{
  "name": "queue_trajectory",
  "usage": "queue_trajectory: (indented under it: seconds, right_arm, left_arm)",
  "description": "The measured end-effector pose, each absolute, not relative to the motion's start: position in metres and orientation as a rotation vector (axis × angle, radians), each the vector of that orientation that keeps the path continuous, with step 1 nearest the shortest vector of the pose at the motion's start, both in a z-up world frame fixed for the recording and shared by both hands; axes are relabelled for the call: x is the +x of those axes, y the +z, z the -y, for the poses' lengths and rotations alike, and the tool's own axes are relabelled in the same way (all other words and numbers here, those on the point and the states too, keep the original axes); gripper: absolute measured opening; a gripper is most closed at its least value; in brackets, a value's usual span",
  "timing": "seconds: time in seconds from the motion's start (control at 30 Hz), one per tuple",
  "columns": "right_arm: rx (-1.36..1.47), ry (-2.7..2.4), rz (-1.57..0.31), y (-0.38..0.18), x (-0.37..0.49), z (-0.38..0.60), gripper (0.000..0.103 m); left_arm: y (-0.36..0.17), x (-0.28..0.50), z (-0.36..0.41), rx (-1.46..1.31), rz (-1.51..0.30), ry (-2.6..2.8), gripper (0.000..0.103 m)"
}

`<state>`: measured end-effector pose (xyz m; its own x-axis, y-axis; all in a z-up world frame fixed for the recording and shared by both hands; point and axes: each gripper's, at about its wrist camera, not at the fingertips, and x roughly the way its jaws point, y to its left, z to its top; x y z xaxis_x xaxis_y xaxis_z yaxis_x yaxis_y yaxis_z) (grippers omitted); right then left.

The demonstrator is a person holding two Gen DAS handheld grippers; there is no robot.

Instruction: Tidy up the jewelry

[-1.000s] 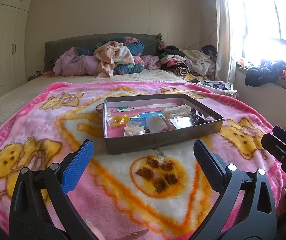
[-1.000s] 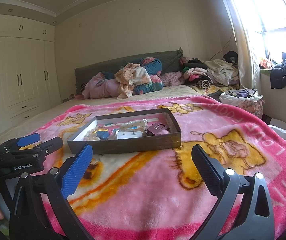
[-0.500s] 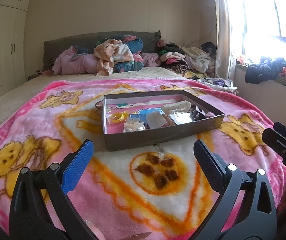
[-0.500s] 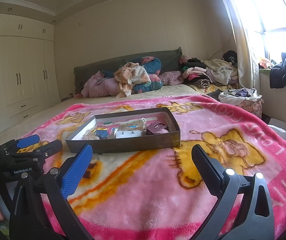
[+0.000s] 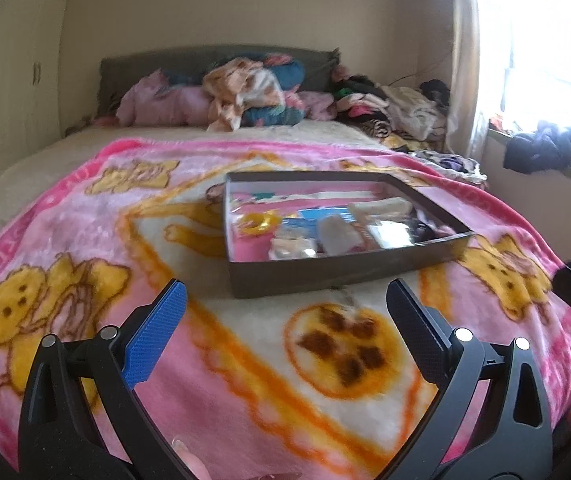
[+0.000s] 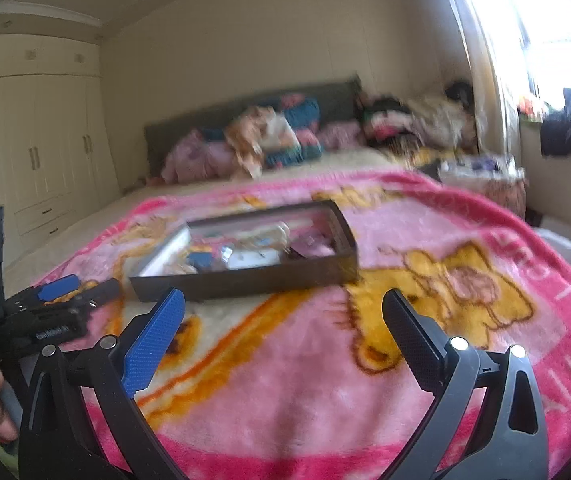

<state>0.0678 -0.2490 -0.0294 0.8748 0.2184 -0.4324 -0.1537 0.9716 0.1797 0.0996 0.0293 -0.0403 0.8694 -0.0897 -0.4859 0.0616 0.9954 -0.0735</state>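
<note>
On the pink blanket [image 5: 85,240], a shallow dark tray [image 5: 325,276] holds jumbled jewelry packets; both grippers [image 5: 285,308] [image 6: 285,312] gape empty.

Bright light is pouring in through a big window [image 5: 545,60] on the right. A pale curtain [image 5: 461,80] is hanging beside it. A pink blanket [image 5: 65,240] is covering a wide bed [image 5: 13,176]. Clothes [image 5: 253,92] are piling up against the grey headboard [image 5: 145,60]. Tall cream cupboards [image 6: 45,152] are standing along the left wall.
</note>
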Motion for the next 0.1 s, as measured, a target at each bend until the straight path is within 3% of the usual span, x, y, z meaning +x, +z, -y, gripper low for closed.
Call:
queue_trajectory:
  seconds: [0.1]
  right_arm:
    - [0.154,0.084,-0.563,-0.029,0.102,0.288,0.097]
  left_arm:
    - [-0.042,0.127,-0.057,-0.079,-0.548,0.015,0.091]
